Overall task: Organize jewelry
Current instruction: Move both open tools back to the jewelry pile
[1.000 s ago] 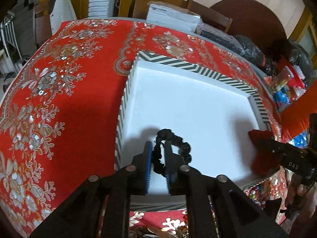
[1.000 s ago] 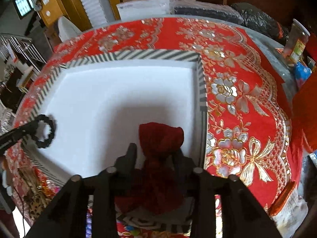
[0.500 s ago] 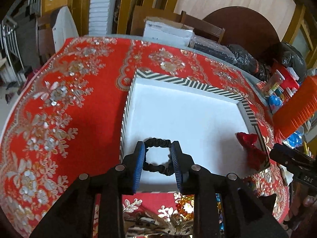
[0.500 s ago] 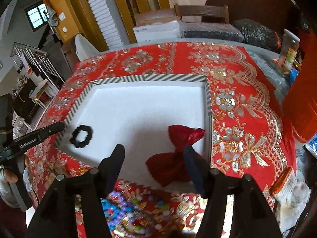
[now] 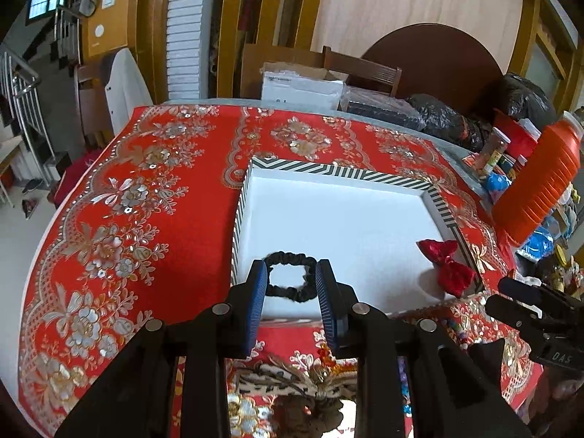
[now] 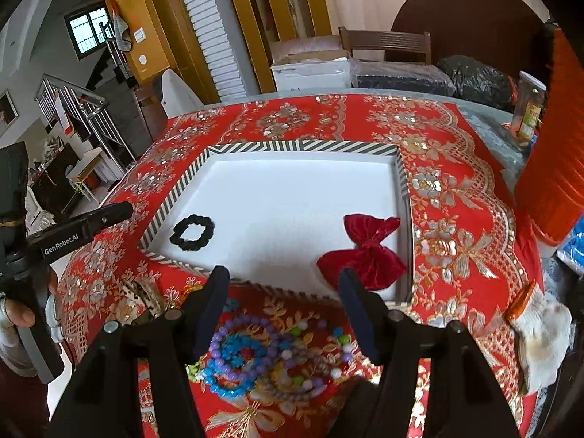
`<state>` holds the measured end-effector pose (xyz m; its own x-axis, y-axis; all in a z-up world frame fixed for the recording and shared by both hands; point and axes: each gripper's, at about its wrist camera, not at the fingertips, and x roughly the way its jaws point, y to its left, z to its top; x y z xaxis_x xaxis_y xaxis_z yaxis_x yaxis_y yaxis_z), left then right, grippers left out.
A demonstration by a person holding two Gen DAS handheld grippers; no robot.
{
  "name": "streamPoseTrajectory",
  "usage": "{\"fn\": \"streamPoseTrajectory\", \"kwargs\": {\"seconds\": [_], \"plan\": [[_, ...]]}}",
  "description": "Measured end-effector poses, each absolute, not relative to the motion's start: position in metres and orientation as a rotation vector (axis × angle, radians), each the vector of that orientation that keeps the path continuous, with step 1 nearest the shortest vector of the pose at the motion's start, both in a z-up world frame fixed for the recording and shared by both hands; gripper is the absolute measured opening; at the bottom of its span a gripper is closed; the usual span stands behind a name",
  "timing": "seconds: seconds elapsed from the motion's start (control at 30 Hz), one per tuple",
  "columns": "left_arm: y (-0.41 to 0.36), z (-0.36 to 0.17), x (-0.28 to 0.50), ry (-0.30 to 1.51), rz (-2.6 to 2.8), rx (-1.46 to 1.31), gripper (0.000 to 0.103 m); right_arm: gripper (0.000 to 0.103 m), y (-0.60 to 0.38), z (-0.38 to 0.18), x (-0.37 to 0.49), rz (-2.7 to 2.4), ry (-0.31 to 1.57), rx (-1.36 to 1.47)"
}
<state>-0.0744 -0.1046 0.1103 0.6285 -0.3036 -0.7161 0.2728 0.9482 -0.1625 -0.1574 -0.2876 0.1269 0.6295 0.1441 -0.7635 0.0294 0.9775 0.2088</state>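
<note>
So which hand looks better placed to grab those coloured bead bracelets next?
Probably the right. Its fingers stand open, empty, directly over the bead bracelets on the cloth. The left gripper is open too, but sits over the black scrunchie in the tray.

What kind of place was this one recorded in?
Most likely a lived-in home: a table under a red floral tablecloth, a wooden chair behind it, and a staircase with a metal railing.

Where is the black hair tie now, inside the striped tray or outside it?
Inside. The black hair tie lies flat on the white floor of the striped tray, near its left corner, touching no claw.
</note>
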Motion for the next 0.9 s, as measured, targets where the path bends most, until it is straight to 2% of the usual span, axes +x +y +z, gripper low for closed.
{"fn": "streamPoseTrajectory", "kwargs": {"seconds": [0.9], "plan": [[-0.109,0.12,-0.131,0.745,-0.275,0.013,0.017,0.071,-0.275,0.134,-0.195,0.05,0.868,0.236]]}}
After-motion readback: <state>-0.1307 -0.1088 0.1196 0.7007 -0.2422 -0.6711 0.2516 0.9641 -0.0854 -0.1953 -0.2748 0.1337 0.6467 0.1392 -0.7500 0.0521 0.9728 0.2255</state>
